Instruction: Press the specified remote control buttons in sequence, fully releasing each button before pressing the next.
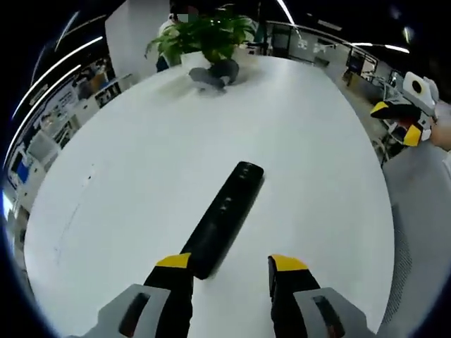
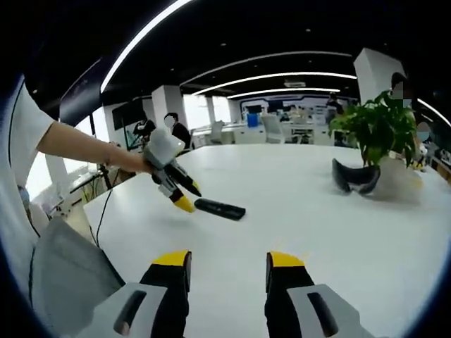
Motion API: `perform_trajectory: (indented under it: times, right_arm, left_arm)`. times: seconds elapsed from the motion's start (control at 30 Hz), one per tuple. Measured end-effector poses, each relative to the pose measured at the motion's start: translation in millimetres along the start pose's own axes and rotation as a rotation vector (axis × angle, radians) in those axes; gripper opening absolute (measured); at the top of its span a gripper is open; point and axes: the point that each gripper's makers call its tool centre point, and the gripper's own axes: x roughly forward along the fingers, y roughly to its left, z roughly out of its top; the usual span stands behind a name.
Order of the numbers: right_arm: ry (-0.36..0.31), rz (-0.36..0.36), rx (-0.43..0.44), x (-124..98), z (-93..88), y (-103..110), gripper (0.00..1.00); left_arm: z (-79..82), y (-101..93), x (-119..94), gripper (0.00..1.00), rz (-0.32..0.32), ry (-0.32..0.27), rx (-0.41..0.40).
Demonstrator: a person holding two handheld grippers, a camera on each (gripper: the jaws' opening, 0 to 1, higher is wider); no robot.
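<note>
Open-plan office space with strip lights on a dark ceiling lies behind a large white oval table (image 1: 296, 141), whose bare top carries few things. At the table's far end in the left gripper view stands a leafy potted plant (image 1: 208, 35), and just in front of it lies a dark curved object (image 1: 215, 72), perhaps a headset; I cannot tell which. In the right gripper view the same plant (image 2: 377, 127) sits toward the table's right side with the dark object (image 2: 356, 177) beside its pot. Seated people show faintly in the background past the table's far edge. Nothing stands between either gripper and the remote.

A person's bare forearm (image 2: 84, 148) reaches in from the left of the right gripper view, carrying the left gripper (image 2: 184, 203) angled down, its yellow tips just beside the remote's near end; whether they touch it I cannot tell. In its own view the left gripper (image 1: 229, 264) has its jaws spread apart, grasping nothing. The right gripper (image 2: 229, 259) hovers over the table's near edge, jaws also parted and empty; it appears in the left gripper view at the right, off the table's edge (image 1: 398, 120).

A black remote control (image 1: 225, 215) lies flat near the table's middle, long and slim, small buttons along its top face; its near end sits by the left jaw's tip. In the right gripper view it (image 2: 220, 208) lies toward the table's left edge.
</note>
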Motion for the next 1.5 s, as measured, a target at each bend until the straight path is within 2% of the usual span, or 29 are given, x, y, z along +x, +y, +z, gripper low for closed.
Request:
perform_trajectory:
  times: [0.1, 0.27, 0.37, 0.43, 0.5, 0.6, 0.63, 0.67, 0.73, 0.83, 1.0, 1.5]
  right_arm:
    - [-0.011, 0.006, 0.011, 0, 1.9, 1, 0.4]
    - [-0.008, 0.011, 0.018, 1, 1.0, 1, 0.39]
    - [-0.005, 0.012, 0.019, 1, 0.4, 1, 0.39]
    - [0.001, 0.01, 0.018, 2, -0.4, 0, 0.37]
    - [0.003, 0.01, 0.004, 2, -0.2, 1, 0.36]
    - [0.012, 0.01, -0.017, 3, -0.8, 2, 0.35]
    - [0.012, 0.011, -0.016, 3, -0.9, 1, 0.34]
    - [0.011, 0.011, -0.013, 3, -0.9, 1, 0.34]
    - [0.009, 0.015, -0.001, 2, -0.8, 1, 0.34]
    - [0.01, 0.016, -0.003, 3, -1.3, 1, 0.33]
    - [0.022, 0.025, -0.015, 3, -3.4, 4, 0.32]
    - [0.024, 0.035, -0.022, 4, -2.6, 6, 0.3]
  left_arm:
    - [-2.3, 4.8, 3, 0.38, -0.002, 0.045, 0.038]
    - [-2.5, 9.3, 12, 0.37, -0.028, 0.104, 0.1]
    - [-4.6, 13.1, 17, 0.32, -0.04, 0.168, 0.191]
    - [-1.6, 14.0, 20, 0.3, -0.044, 0.182, 0.232]
    - [-0.5, 12.6, 22, 0.27, -0.056, 0.189, 0.236]
    - [-3.4, 13.3, 26, 0.25, -0.07, 0.232, 0.289]
    - [0.7, 10.5, 26, 0.24, -0.083, 0.215, 0.289]
    - [-0.9, 8.7, 25, 0.24, -0.082, 0.228, 0.268]
    - [-0.8, 2.2, 25, 0.23, -0.109, 0.22, 0.325]
    - [-3.0, -0.4, 23, 0.23, -0.118, 0.222, 0.323]
    - [-10.4, -18.0, 18, 0.23, -0.144, 0.23, 0.346]
    - [-21.9, -54.2, 12, 0.23, -0.167, 0.184, 0.31]
